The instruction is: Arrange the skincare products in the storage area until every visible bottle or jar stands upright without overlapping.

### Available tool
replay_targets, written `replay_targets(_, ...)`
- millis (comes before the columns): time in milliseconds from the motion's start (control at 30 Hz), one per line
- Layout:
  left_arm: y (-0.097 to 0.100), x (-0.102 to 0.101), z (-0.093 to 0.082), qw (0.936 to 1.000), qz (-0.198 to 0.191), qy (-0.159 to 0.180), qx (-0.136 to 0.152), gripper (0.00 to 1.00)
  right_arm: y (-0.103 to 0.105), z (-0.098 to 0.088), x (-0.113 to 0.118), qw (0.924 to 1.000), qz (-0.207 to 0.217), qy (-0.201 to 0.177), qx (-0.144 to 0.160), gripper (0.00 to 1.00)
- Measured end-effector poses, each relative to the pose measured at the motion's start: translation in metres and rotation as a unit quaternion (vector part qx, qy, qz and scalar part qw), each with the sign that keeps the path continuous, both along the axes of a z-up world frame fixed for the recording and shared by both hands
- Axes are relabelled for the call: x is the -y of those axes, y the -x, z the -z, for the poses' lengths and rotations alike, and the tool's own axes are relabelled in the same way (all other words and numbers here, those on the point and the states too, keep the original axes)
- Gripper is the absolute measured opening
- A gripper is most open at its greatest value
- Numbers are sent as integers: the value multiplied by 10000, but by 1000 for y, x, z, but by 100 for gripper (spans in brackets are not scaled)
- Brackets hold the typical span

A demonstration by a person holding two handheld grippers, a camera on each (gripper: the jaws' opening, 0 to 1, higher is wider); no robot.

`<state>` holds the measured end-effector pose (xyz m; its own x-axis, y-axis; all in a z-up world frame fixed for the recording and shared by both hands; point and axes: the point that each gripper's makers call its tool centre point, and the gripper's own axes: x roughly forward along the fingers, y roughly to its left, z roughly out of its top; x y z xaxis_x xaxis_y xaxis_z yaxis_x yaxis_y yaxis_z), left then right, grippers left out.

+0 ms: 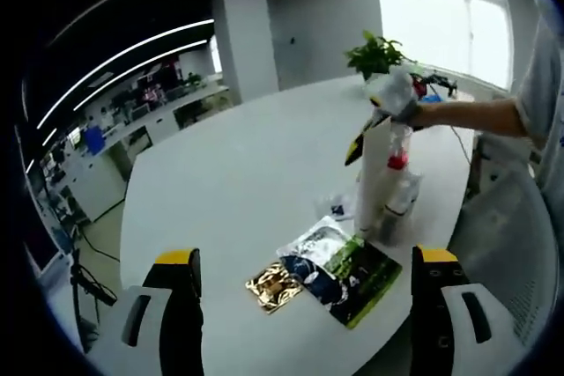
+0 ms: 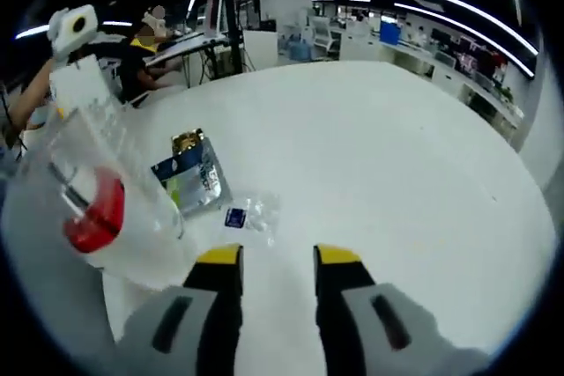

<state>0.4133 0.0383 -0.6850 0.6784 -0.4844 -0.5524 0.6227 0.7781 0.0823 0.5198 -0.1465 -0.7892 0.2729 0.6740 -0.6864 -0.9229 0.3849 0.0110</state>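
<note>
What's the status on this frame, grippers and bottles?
Left gripper open, empty, above the table. Right gripper open, empty. Bottles upright, bunched together. Foil sachets flat beside them.

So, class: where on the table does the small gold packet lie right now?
In the left gripper view the gold packet lies flat on the white table, low and centre, touching the left end of the dark printed sachets.

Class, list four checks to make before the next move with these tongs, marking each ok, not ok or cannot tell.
1. Left tongs open, holding nothing: ok.
2. Right tongs open, holding nothing: ok.
3. Bottles upright: ok in the left gripper view. Whether they stand apart: cannot tell, they are bunched together.
4. Sachets free of overlap: not ok, they lie across each other.
</note>
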Motion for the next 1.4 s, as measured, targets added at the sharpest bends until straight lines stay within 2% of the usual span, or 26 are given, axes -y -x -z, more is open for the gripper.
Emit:
replay_targets(267,-2,-1,4,9999,-98,-8,-70,97,5,16,-22,9983,-522,15,-274,20)
replay_targets(633,-4,-6,12,9997,-155,50,-196,96,13,30,-39,9933,-1072,234,-366,15)
replay_targets(833,-10,-10,18,9997,-7,43,-252,95,13,36,-44,9925,-1105,304,-427,16)
replay_targets(1133,-27,-11,22,9991,260,131,-296,94,5,37,-50,9925,-1069,493,-324,17)
replay_targets(1400,-51,-3,30,9981,515,116,-303,94,-12,38,-47,9956,-725,465,-362,17)
